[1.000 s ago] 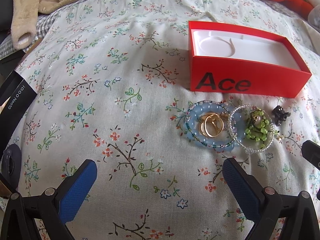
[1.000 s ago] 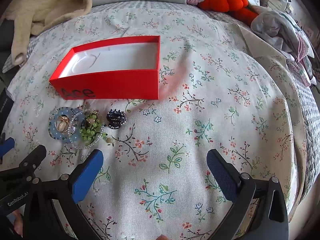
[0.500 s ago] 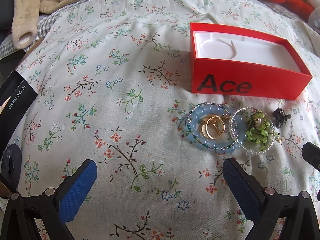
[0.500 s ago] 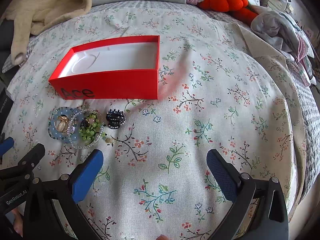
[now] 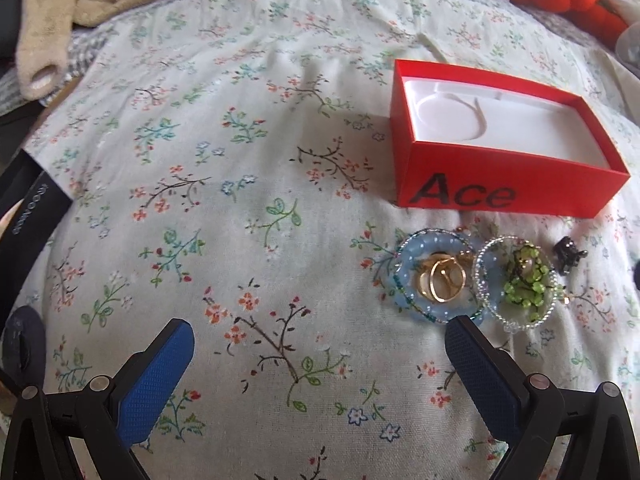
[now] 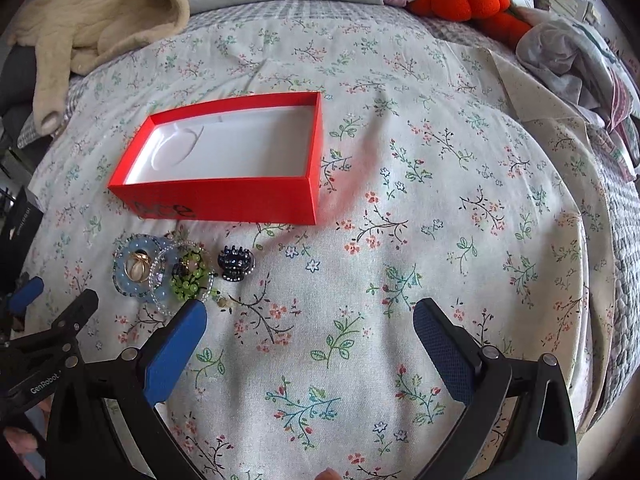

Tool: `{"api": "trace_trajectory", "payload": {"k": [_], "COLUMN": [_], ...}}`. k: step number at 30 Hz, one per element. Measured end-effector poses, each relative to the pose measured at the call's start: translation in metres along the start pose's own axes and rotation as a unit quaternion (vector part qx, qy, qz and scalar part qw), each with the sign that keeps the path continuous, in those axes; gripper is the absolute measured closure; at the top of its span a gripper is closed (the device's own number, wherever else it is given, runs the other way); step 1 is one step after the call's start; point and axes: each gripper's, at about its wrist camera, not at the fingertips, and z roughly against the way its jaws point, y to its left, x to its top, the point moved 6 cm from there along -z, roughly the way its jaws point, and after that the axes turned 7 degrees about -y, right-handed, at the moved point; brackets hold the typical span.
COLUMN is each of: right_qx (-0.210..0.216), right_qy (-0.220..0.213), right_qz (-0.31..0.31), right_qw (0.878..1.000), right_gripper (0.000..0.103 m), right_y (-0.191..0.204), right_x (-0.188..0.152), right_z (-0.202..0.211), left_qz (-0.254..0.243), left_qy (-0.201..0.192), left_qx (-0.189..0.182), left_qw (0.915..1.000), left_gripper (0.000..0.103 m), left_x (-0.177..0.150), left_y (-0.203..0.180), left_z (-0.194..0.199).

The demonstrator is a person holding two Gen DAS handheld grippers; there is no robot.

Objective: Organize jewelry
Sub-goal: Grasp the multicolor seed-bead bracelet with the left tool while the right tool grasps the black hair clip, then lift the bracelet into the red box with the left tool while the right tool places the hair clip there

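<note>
An open red box [image 5: 500,196] marked "Ace", with an empty white liner, sits on the floral bedspread; it also shows in the right wrist view [image 6: 224,200]. In front of it lies a jewelry pile: a blue bead bracelet [image 5: 412,272] around gold rings [image 5: 442,282], a clear bead bracelet [image 5: 516,320] around green beads [image 5: 526,284], and a small dark hair claw [image 5: 568,254], [image 6: 236,266]. My left gripper [image 5: 316,340] is open and empty, its right finger just short of the blue bracelet. My right gripper [image 6: 310,326] is open and empty, its left finger near the green beads [image 6: 188,280].
A cream knitted garment [image 6: 80,28] lies at the back left. Orange plush pumpkins [image 6: 460,0] and crumpled cloth [image 6: 572,56] are at the back right. A black strap [image 5: 28,216] hangs at the left bed edge.
Both grippers have moved slightly forward toward the jewelry pile; the box and jewelry sit lower and closer in the views. Nothing was picked up.
</note>
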Motion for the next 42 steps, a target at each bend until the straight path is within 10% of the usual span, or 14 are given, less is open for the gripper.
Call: {"api": "trace_trajectory", "payload": {"k": [5,13,25,42], "right_qx": [0.029,0.108,0.156,0.166], "right_qy": [0.012,0.049,0.091,0.095], "right_qz": [-0.017,-0.038,-0.035,-0.039], "right_qw": [0.999,0.992,0.983,0.981], "right_gripper": [0.005,0.036,0.068,0.08], "right_y": [-0.003,0.011,0.023,0.028], "right_x": [0.019,0.031,0.023,0.021], "right_z": [-0.008,-0.028,-0.051,-0.057], "left_qz": [0.011,0.024,0.021,0.005], "left_qy": [0.019,0.071,0.091,0.065], "left_qx": [-0.042,-0.141,-0.177,-0.166], "left_qw": [0.9989,0.9872,0.9798,0.9839], "left_gripper": [0.004,0.047,0.089,0.103], "left_x": [0.018,0.032,0.039,0.032], "left_y": [0.004,-0.012,-0.039,-0.042], "left_z": [-0.006,-0.034,-0.056,-0.041]}}
